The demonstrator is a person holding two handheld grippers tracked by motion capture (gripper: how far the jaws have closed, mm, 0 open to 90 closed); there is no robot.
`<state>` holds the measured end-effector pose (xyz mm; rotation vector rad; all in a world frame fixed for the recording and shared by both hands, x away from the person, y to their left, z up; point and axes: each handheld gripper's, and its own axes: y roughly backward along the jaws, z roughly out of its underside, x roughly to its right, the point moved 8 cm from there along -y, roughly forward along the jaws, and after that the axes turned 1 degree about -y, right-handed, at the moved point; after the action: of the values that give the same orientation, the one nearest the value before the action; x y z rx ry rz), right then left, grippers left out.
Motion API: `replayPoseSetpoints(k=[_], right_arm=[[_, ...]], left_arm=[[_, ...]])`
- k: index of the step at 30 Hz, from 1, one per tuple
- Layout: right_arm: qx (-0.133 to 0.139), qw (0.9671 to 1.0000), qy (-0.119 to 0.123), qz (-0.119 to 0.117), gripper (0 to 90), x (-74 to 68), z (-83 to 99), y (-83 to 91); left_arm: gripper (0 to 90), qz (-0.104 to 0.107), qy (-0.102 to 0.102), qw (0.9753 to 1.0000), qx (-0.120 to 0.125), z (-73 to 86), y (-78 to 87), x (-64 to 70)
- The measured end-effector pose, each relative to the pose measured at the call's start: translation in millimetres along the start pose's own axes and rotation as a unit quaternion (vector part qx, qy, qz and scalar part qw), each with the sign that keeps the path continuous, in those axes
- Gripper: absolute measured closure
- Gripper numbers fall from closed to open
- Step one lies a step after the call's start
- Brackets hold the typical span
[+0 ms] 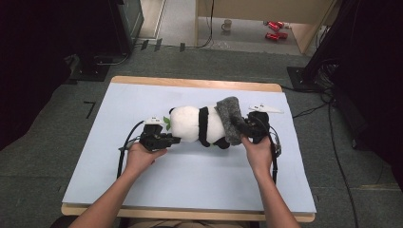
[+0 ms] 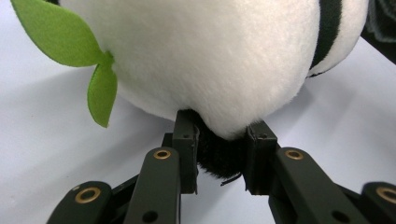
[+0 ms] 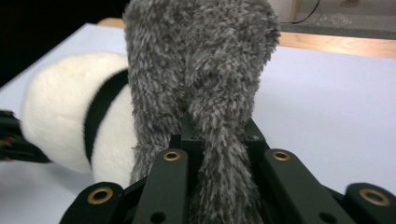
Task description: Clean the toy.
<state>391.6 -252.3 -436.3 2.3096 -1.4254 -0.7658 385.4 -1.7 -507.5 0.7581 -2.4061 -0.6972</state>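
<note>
Panda toy (image 1: 192, 124) lies on its side near the middle of the table (image 1: 190, 175), lengthwise between the left and right edges, a little closer to the far edge than to mine. I have my left gripper (image 1: 175, 140) at the toy's left end. In the left gripper view the fingers (image 2: 186, 140) are clamped on a small black furry part under the white body; most of that part is tucked behind the white plush, so I cannot tell whether it is a foot or an ear. A green felt leaf (image 2: 70, 42) sticks out beside it, its top cut off by the upper edge of that view.

My right gripper (image 1: 242, 127) is at the toy's right end, where a grey fluffy cloth (image 1: 230, 118) is draped over the body. In the right gripper view the fingers (image 3: 184, 126) are closed on a fold of that cloth, and the pile spills over them so the tips are largely buried. The cloth hides whatever part of the panda lies under it, and I cannot make out the toy's face in any view.

From the high view my hands (image 1: 142, 156) cover the gripper bodies, and the cables trail back toward the near edge.
</note>
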Motion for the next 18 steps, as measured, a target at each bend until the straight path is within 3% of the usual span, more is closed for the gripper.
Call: replayPoseSetpoints(k=[3,8,11,13,18], right_arm=[[0.015,0.9997,0.007,-0.019,78.2,-12.9,-8.4,6.9],[0.021,0.9968,0.033,-0.069,78.2,-56.9,-13.1,3.6],[0.004,0.9946,0.035,-0.098,78.1,-79.5,-7.0,-5.9],[-0.009,0.992,0.03,-0.122,78.2,-95.6,-0.3,-13.9],[-0.045,0.988,0.047,-0.14,78.0,-120.6,23.2,-36.3]], left_arm=[[71.6,-0.004,0.001,1.0,0.002,-0.6,-0.3,1.4],[71.6,-0.006,0.005,1.0,0.006,-0.5,0.6,4.0],[71.4,0.007,0.016,0.9998,0.011,-1.8,2.6,9.7],[71.5,0.007,0.014,0.9998,0.014,-2.9,3.1,15.2],[71.5,-0.005,0.007,0.9999,0.011,-3.0,4.8,20.4]])
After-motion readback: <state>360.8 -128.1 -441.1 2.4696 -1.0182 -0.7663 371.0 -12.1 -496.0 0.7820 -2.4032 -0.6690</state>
